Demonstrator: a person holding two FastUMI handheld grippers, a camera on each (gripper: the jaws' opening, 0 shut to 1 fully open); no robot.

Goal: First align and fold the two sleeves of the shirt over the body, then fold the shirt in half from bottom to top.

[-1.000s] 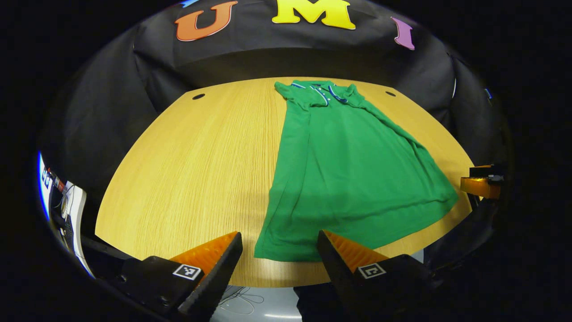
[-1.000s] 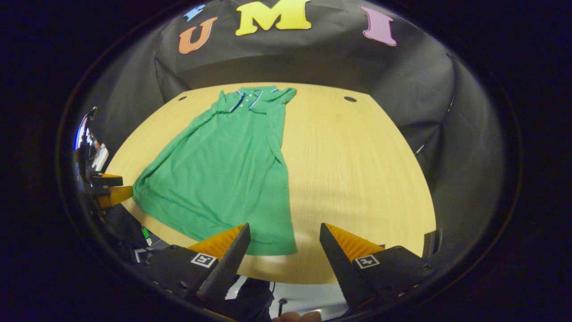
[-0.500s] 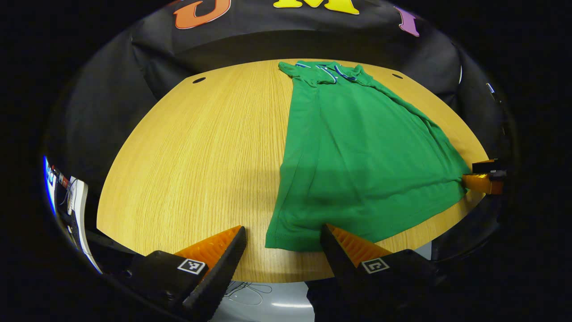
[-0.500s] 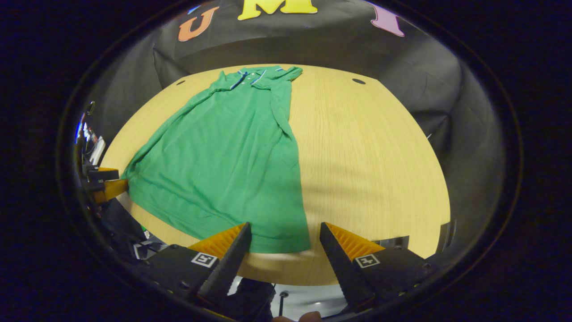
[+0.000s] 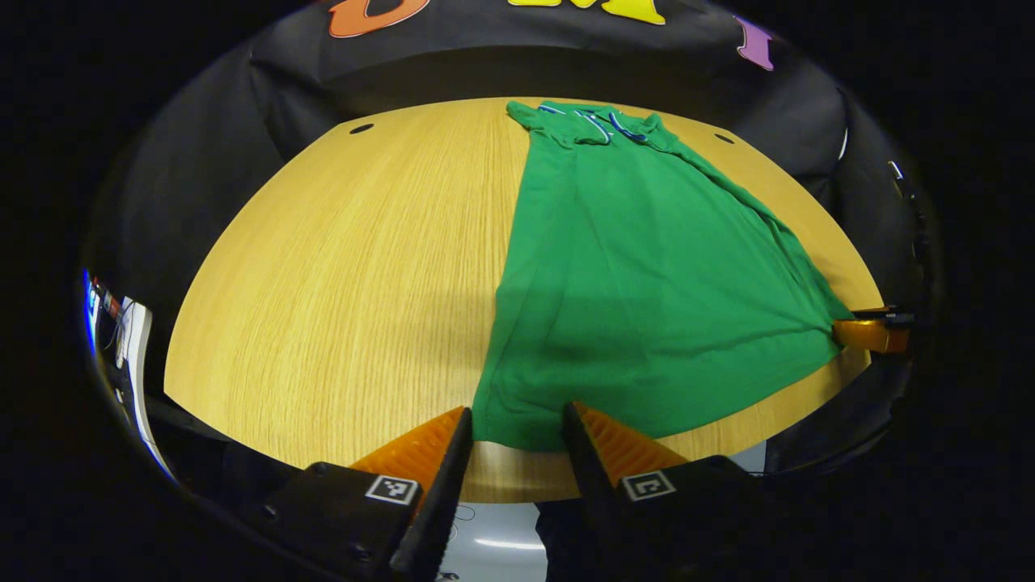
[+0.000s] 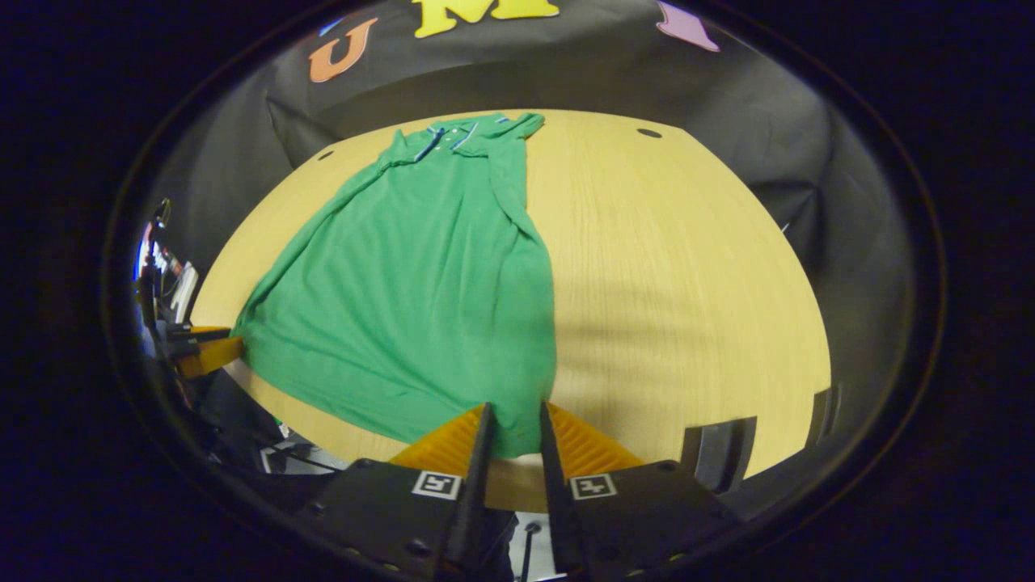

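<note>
Already both claws sit at the near hem of the green shirt (image 5: pixel 639 275), which lies flat on the desk (image 5: pixel 340 275) with its collar at the far edge and its sleeves folded in over the body; the left claw (image 5: pixel 511 424) has its fingers narrowed around the hem's left corner with a gap left between them, so I judge it not yet pinching; the right claw (image 6: pixel 513 420) has its fingers drawn close about the right corner, though whether both press the cloth I cannot tell; the risk from here, as I judge it, is an uneven lift: if one corner is caught and the other slips out, the bottom edge would go up skewed and the half fold would land crooked against the collar; grabbing only the top layer could also pull a folded sleeve loose; dragging the hem instead of raising it might bunch the cloth, since the wood looks smooth; the desk is pale wood with a rounded front edge and two small dark holes near the back; black cloth walls close in the booth behind and to the sides
</note>
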